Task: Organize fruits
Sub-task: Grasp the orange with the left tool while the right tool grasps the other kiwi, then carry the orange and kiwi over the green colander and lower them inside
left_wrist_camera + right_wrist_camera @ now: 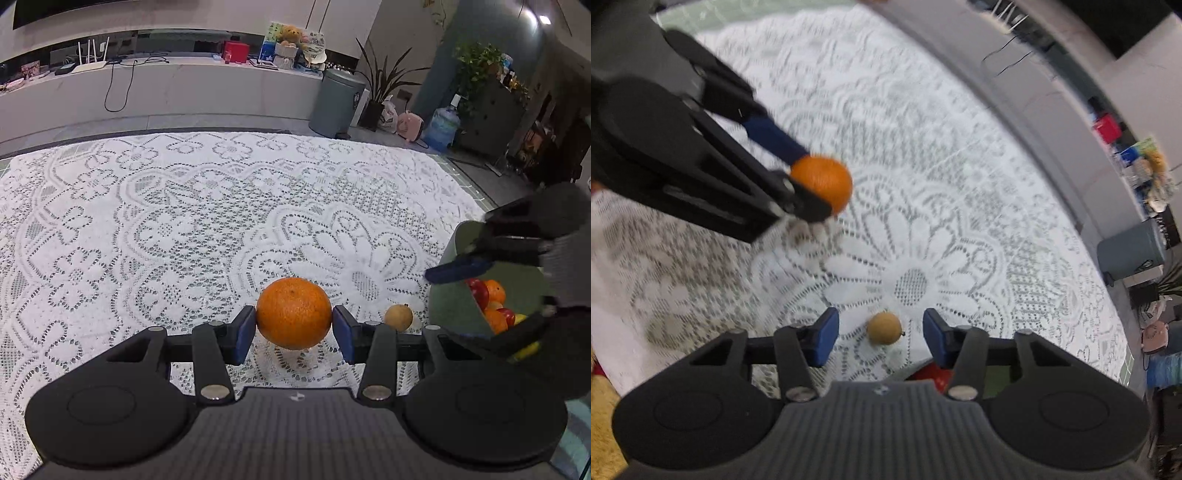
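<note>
My left gripper [294, 328] is shut on a large orange [293, 313], with both blue pads pressed against its sides, just above the lace cloth. A small round brown fruit [399, 317] lies on the cloth to its right, next to a green bowl [448, 306] that holds red, orange and yellow fruit. In the right wrist view my right gripper [881, 336] stands open around the brown fruit [884, 328], with a gap on each side. The left gripper [809, 182] with the orange [827, 184] shows at the upper left. The right gripper's blue fingertip [458, 267] hangs over the bowl's rim.
A white lace tablecloth [184, 221] covers the table, whose far edge [147, 133] runs along the top. Beyond it are a grey bin [338, 103], potted plants [384, 85] and a water jug [441, 127] on the floor. Something yellow [602, 424] lies at the near left.
</note>
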Demonstrator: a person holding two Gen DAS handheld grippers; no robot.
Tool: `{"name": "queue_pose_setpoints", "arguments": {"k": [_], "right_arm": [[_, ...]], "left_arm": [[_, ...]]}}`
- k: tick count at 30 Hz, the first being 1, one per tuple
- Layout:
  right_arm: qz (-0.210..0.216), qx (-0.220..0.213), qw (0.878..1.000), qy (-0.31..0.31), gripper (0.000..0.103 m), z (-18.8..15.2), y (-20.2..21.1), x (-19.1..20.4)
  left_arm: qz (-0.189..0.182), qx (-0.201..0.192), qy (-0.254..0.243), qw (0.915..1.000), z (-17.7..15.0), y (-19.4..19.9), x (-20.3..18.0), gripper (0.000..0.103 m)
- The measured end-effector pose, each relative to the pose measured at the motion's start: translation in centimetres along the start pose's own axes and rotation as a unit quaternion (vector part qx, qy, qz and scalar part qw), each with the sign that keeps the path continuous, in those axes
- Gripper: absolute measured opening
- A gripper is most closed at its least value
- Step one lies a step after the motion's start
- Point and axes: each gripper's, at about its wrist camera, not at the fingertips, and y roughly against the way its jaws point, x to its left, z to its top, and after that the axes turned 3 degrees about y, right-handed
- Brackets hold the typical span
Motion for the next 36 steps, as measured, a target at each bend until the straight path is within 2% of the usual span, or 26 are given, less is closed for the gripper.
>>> {"name": "queue_pose_setpoints", "arguments": {"k": [4, 9, 17, 20, 23, 30, 36], "right_arm": [[0.023, 0.049, 0.998, 0.028, 0.035, 1.2, -2.0, -0.4], [0.043, 0.097, 0.993, 0.051, 0.033, 1.8, -4.1, -0.4], [0.027, 0.116, 0.991, 0.055, 0.021, 1.9, -5.2, -0.4], [0.016, 0.125, 0.99, 0.057, 0.021, 1.9, -5.8, -0.4], [0.007, 0.123, 0.991, 0.057, 0.021, 1.9, -5.9, -0.3], [-0.009, 0.085, 0.995, 0.049, 0.021, 2.6, -3.3, 0.0], [-0.021, 0.041, 0.999, 0.008, 0.021, 2.8, -0.2, -0.1]], "left_arm": [[-0.002, -0.001, 0.0, 1.0, 0.0, 0.1, -0.1, 0.051], [-0.004, -0.005, -0.002, 1.0, 0.0, 0.4, -0.1, 0.049], [-0.008, 0.0, -0.002, 1.0, -0.1, 0.1, -0.1, 0.049], [-0.003, 0.015, -0.001, 0.9999, -0.3, -0.4, 0.1, 0.049], [0.0, 0.039, 0.003, 0.9992, -0.7, -1.2, 0.5, 0.049], [-0.004, 0.036, 0.002, 0.9994, -0.9, -1.3, 0.7, 0.049], [0.004, 0.031, -0.013, 0.9994, -0.9, -1.4, 0.2, 0.049]]}}
